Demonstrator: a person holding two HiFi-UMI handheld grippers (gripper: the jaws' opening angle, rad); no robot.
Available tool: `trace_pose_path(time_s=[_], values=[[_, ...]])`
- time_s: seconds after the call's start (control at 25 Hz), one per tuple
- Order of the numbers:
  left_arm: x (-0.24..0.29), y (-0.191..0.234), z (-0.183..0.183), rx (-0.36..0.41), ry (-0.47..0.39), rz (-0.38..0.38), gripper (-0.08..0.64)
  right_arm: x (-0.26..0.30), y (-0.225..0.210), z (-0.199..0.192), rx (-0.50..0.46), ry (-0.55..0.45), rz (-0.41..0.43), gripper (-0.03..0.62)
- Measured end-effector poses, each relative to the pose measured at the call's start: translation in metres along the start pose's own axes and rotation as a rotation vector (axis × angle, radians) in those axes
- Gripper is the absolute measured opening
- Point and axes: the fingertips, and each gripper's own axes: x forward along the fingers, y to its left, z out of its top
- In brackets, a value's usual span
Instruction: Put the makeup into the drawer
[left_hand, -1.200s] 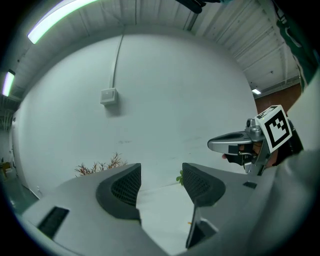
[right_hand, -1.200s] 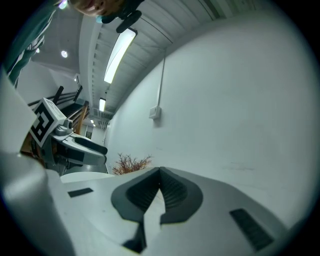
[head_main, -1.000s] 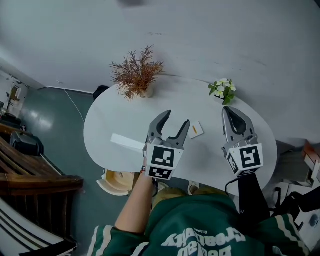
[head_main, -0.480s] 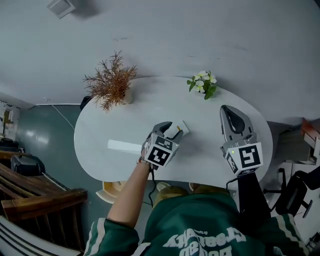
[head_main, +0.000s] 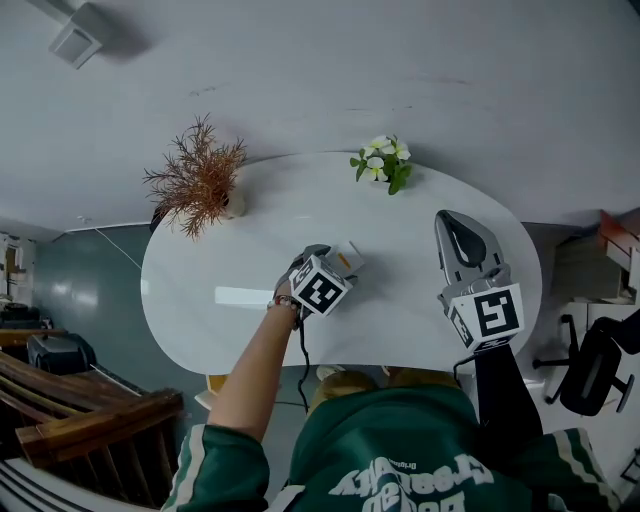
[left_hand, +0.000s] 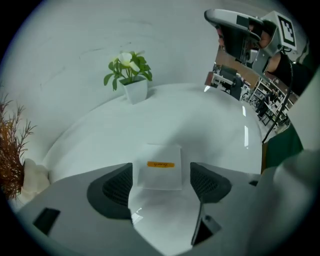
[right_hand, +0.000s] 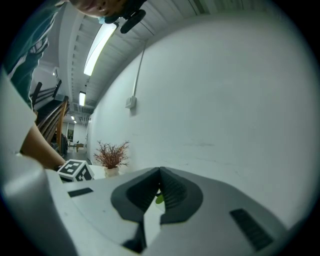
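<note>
White on white, flat on a glossy table (left_hand: 210, 125): risks skidding the thin makeup packet (left_hand: 160, 167) away, or closing on nothing, with so little edge to catch. Straddles it with the left gripper (left_hand: 161, 176), jaws just opened wide, pads not yet pressing it, short of the flower pot (left_hand: 135, 91). Holds the right gripper (right_hand: 160, 186) pressed together, empty, right of the pot.

two plants (head_main: 197, 180) (head_main: 382, 163), one packet (left_hand: 161, 175) (seemingly makeup)

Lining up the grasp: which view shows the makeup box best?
Left gripper view: the box lies whole, centred, orange label visible. Head view shows only part of it; right gripper view shows none.
</note>
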Motion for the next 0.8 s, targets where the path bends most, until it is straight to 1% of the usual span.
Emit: trace_pose_path(time_s=[0.16,0.32,0.48,0.56,0.72,0.8], values=[[0.012,-0.001,-0.009,0.036,0.071,-0.025,0.360,-0.001,-0.005,-0.004,0.006,0.004,-0.009,0.005],[0.016,-0.002,-0.008,0.046,0.112,-0.052,0.360,0.000,-0.008,-0.005,0.014,0.005,-0.011,0.005],[0.019,-0.003,-0.008,0.053,0.163,-0.082,0.339,0.001,-0.008,-0.008,0.020,0.006,-0.008,0.005],[0.019,-0.004,-0.006,0.063,0.181,-0.078,0.290,0.002,-0.008,-0.009,0.022,0.005,-0.006,0.004],[0.013,-0.004,-0.009,0.057,0.164,-0.049,0.284,0.004,-0.006,-0.004,0.025,-0.008,-0.001,0.005],[0.005,-0.002,-0.009,0.046,0.131,-0.020,0.284,0.005,-0.004,0.003,0.018,-0.020,0.007,0.005]])
